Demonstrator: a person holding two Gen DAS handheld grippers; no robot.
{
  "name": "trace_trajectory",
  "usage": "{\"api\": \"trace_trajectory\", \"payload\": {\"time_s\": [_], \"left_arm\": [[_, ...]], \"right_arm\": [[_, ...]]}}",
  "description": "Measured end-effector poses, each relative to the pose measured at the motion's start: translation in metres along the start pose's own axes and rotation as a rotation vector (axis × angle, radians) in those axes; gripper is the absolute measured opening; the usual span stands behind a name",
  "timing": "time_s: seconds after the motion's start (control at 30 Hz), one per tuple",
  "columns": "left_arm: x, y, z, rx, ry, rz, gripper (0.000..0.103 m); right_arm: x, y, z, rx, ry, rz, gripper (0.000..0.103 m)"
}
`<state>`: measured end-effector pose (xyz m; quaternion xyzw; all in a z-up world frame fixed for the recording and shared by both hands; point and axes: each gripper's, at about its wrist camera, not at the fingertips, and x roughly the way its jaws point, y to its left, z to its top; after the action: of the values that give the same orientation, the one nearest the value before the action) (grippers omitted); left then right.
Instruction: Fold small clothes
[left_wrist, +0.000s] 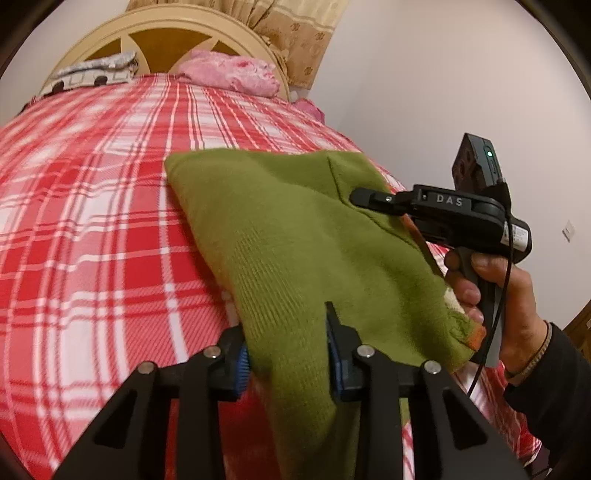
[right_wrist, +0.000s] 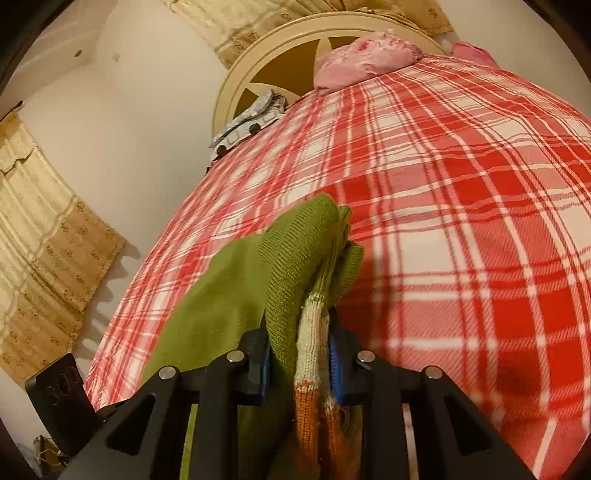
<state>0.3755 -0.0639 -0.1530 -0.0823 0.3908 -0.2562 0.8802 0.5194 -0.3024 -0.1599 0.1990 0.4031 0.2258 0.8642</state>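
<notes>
Left gripper (left_wrist: 288, 350) and right gripper (right_wrist: 299, 354) clamp the green knit garment (left_wrist: 295, 236), its long axis running toward the upper left.

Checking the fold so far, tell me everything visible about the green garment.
The green garment is a small knit piece, olive with cream and orange stripes at one end. It is partly lifted over the plaid bedcover, its far end folded. The left gripper pinches one near edge; the right gripper pinches the bunched striped end.
</notes>
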Motion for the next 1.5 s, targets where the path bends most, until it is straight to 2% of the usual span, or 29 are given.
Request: {"api": "trace_trajectory", "payload": {"time_s": [0.23, 0.67, 1.27, 1.5], "left_arm": [[-0.050, -0.003, -0.021, 0.026, -0.022, 0.063, 0.033], [-0.113, 0.015, -0.045, 0.006, -0.077, 0.143, 0.032], [-0.179, 0.061, -0.086, -0.077, -0.138, 0.231, 0.032], [-0.196, 0.076, -0.096, -0.109, -0.155, 0.256, 0.032]], "right_arm": [[-0.006, 0.041, -0.020, -0.029, 0.015, 0.049, 0.025], [0.007, 0.122, -0.053, -0.089, 0.044, 0.135, 0.025], [0.053, 0.224, -0.096, -0.174, 0.144, 0.241, 0.025], [0.071, 0.250, -0.107, -0.198, 0.177, 0.268, 0.025]]}}
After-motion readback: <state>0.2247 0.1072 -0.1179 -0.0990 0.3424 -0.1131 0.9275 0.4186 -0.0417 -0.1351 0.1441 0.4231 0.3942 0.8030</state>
